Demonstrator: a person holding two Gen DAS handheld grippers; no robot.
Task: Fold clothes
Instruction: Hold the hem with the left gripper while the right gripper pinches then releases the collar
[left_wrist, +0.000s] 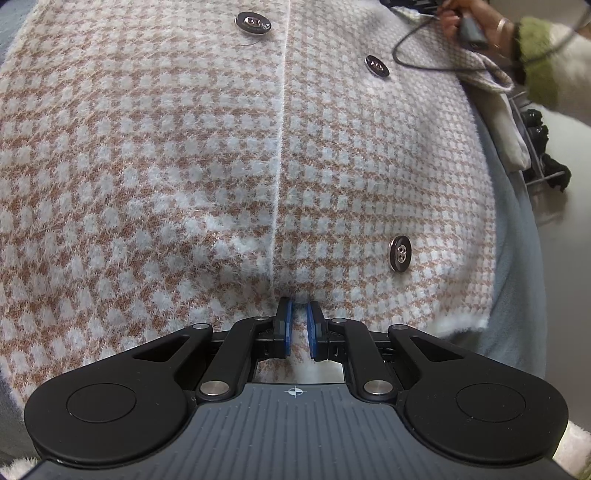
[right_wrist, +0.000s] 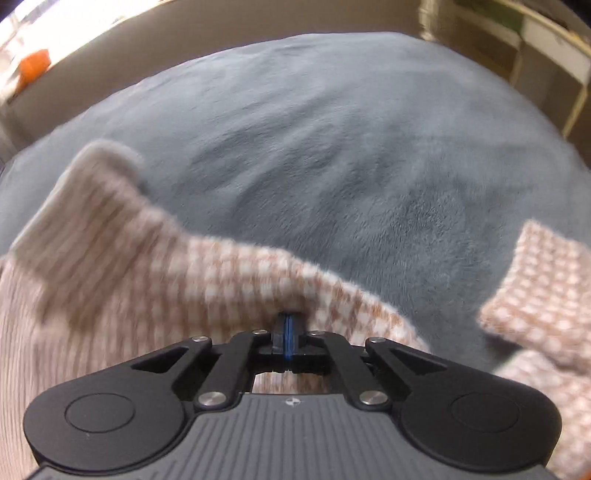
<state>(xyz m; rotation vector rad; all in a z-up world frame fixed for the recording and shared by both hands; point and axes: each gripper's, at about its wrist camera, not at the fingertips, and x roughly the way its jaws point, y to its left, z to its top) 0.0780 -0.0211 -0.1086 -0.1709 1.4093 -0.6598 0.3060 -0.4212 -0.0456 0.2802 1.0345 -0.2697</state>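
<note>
**Both grippers pinching the checked cardigan on the bed**

The cardigan (left_wrist: 207, 155), a fuzzy tan-and-white knit with dark buttons (left_wrist: 400, 254), is lying front-up across a grey-blue blanket (right_wrist: 332, 129), filling most of the left wrist view. The left gripper (left_wrist: 299, 314) is nipping the near hem at the centre placket, its blue pads nearly together with a fold of knit bunching between their tips. The right gripper (right_wrist: 289, 325) is sitting fully closed on the cardigan's edge, with a cuff (right_wrist: 539, 280) lying apart to the right on the blanket; that view is blurring.

To fold well, I judge both pinches should be taking the full thickness of the knit, then lifting together and level so the placket is staying straight and the buttons are landing inside the fold.

No brand, label or writing is showing anywhere.
</note>
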